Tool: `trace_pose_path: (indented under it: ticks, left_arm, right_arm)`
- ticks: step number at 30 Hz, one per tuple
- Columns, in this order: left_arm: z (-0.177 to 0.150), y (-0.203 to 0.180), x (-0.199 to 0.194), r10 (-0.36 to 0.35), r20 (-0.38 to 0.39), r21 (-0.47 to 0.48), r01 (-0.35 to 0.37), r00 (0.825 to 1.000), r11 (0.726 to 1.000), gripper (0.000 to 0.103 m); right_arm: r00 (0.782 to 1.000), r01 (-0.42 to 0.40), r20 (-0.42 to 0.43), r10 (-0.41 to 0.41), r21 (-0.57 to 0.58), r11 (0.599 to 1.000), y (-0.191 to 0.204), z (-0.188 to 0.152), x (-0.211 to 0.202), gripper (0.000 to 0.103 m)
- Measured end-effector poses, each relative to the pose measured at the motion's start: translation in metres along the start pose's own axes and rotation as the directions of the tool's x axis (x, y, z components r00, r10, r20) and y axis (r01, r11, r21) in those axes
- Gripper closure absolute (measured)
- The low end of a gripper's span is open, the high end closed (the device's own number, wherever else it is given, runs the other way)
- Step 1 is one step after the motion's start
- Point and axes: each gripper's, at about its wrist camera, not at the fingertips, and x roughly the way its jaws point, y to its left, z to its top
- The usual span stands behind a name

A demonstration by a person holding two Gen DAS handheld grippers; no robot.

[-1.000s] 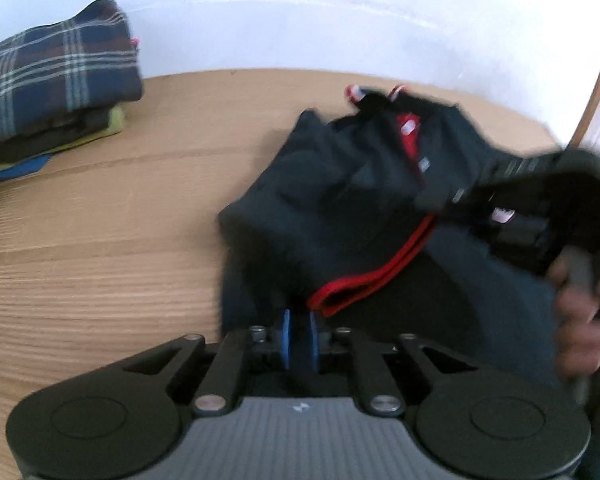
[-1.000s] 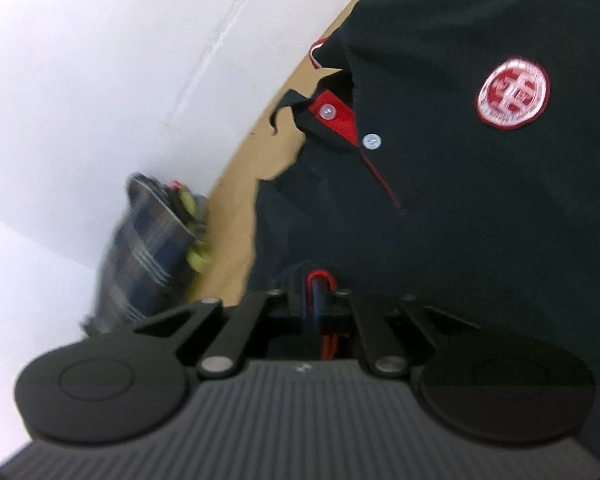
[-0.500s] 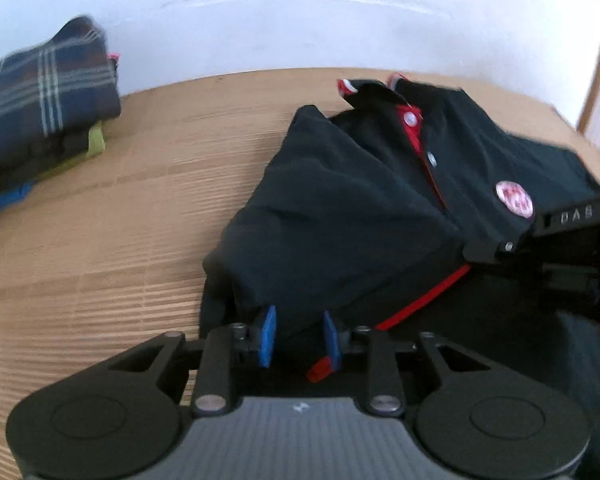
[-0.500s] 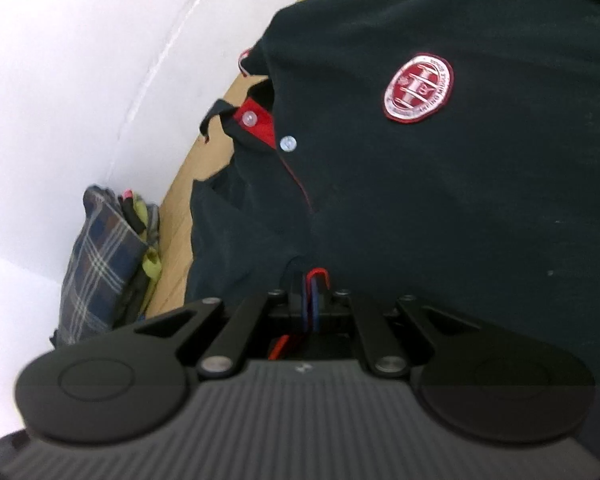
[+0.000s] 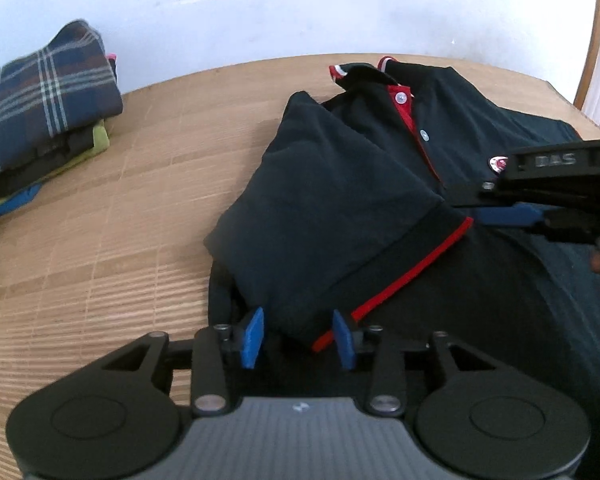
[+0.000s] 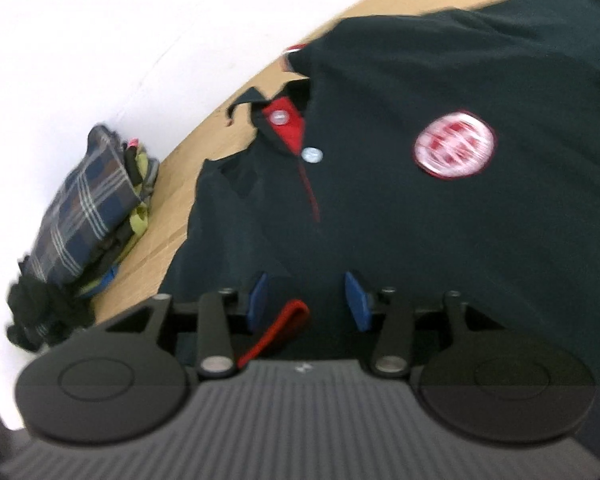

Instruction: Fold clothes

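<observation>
Now that the sleeve (image 5: 332, 216) lies folded inward across the chest of the black polo shirt (image 5: 480, 280), which is spread on the wooden worktop (image 5: 120, 240) in the middle and right of my left wrist view, my worry is undoing the fold as I leave it. The jaws of my left gripper (image 5: 298, 336) have just been opening, and its blue fingers (image 5: 253, 336) stand spread at the bottom of the frame with the red-trimmed cuff corner lying between them, not pressed. The jaws of my right gripper (image 6: 311, 300) have just been opening too; they are parted, and the red cuff edge (image 6: 276, 332) lies loose low between them in the right wrist view.

If I pull either hand back while the cloth is caught on a pad, I judge the cuff would drag outward and the sleeve would slide off the chest, leaving a crooked edge. The fabric looks soft and limp, so it may also creep or bunch near the placket (image 5: 414, 120) when I lift the shirt for the next fold. The stack of folded clothes (image 5: 40, 120) at the left of the frame is well apart and should be in no danger.
</observation>
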Motion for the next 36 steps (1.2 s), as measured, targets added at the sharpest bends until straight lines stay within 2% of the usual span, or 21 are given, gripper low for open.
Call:
trace_pose_path:
  ticks: [3, 4, 5, 6, 8, 10, 13, 16, 19, 20, 21, 22, 24, 26, 28, 31, 34, 36]
  left_arm:
    - [-0.004, 0.006, 0.001, -0.031, -0.017, -0.024, 0.031, 0.999, 0.999, 0.057]
    - [-0.005, 0.007, -0.001, -0.030, -0.015, -0.017, 0.030, 0.999, 0.999, 0.057]
    - [-0.006, 0.008, -0.002, -0.030, -0.014, -0.014, 0.030, 0.999, 0.999, 0.059]
    - [-0.006, 0.011, -0.004, -0.036, -0.011, -0.023, 0.036, 0.999, 0.999, 0.059]
    - [-0.007, 0.019, -0.012, -0.060, 0.008, -0.052, 0.060, 0.998, 0.997, 0.059]
    - [-0.006, 0.031, -0.024, -0.073, 0.049, -0.077, 0.077, 0.996, 0.994, 0.059]
    - [-0.004, 0.046, -0.040, -0.050, 0.108, -0.085, 0.060, 0.993, 0.995, 0.059]
    - [-0.003, 0.060, -0.044, -0.013, 0.130, -0.100, 0.026, 0.991, 0.995, 0.059]
    - [-0.003, 0.075, -0.039, 0.012, 0.122, -0.138, 0.006, 0.992, 0.990, 0.060]
    - [-0.003, 0.080, -0.036, 0.019, 0.114, -0.151, -0.001, 0.993, 0.988, 0.060]
    - [-0.002, 0.083, -0.034, 0.025, 0.110, -0.162, -0.007, 0.994, 0.987, 0.061]
    - [-0.001, 0.087, -0.033, 0.029, 0.111, -0.169, -0.010, 0.993, 0.986, 0.061]
    - [0.004, 0.091, -0.034, 0.023, 0.138, -0.170, 0.001, 0.990, 0.985, 0.061]
    - [0.014, 0.089, -0.033, 0.001, 0.175, -0.142, 0.024, 0.985, 0.990, 0.059]
    - [0.030, 0.084, -0.025, -0.018, 0.210, -0.093, 0.038, 0.978, 0.995, 0.058]
    - [0.054, 0.078, 0.002, -0.043, 0.216, -0.038, 0.052, 0.975, 0.998, 0.058]
    - [0.071, 0.078, 0.041, -0.034, 0.164, -0.009, 0.036, 0.986, 0.999, 0.059]
    - [0.074, 0.086, 0.061, 0.029, 0.119, -0.029, -0.025, 0.992, 0.999, 0.059]
  right_arm:
    - [0.999, -0.018, -0.042, 0.014, -0.091, 0.996, 0.016, -0.002, 0.007, 0.057]
    - [0.999, -0.023, -0.052, 0.017, -0.115, 0.993, 0.020, -0.004, 0.009, 0.061]
    - [0.999, -0.013, -0.054, 0.005, -0.139, 0.990, 0.024, -0.006, 0.010, 0.081]
    - [0.998, -0.011, -0.064, 0.002, -0.148, 0.989, 0.027, -0.005, 0.010, 0.096]
    - [0.997, -0.055, -0.065, 0.049, -0.099, 0.994, 0.034, 0.002, 0.007, 0.097]
    - [0.989, -0.140, -0.055, 0.136, -0.067, 0.988, 0.054, 0.018, 0.003, 0.097]
    - [0.963, -0.267, -0.070, 0.260, -0.119, 0.956, 0.110, 0.044, 0.017, 0.097]
    - [0.929, -0.367, -0.128, 0.348, -0.179, 0.913, 0.177, 0.060, 0.058, 0.097]
    - [0.907, -0.403, -0.226, 0.355, -0.230, 0.886, 0.247, 0.057, 0.122, 0.090]
    - [0.912, -0.383, -0.258, 0.318, -0.264, 0.885, 0.264, 0.056, 0.139, 0.085]
    - [0.920, -0.353, -0.283, 0.270, -0.305, 0.884, 0.279, 0.055, 0.152, 0.085]
    - [0.926, -0.343, -0.276, 0.258, -0.329, 0.880, 0.282, 0.055, 0.153, 0.085]
    - [0.933, -0.347, -0.224, 0.282, -0.352, 0.869, 0.274, 0.057, 0.141, 0.084]
    - [0.948, -0.314, -0.168, 0.272, -0.340, 0.886, 0.247, 0.064, 0.126, 0.061]
    - [0.974, -0.220, -0.121, 0.191, -0.308, 0.926, 0.209, 0.069, 0.116, 0.053]
    - [0.997, -0.055, -0.063, 0.039, -0.270, 0.961, 0.144, 0.069, 0.093, 0.053]
    - [0.994, 0.109, 0.005, -0.111, -0.229, 0.967, 0.085, 0.062, 0.061, 0.053]
    - [0.978, 0.208, 0.040, -0.204, -0.188, 0.960, 0.050, 0.057, 0.041, 0.053]
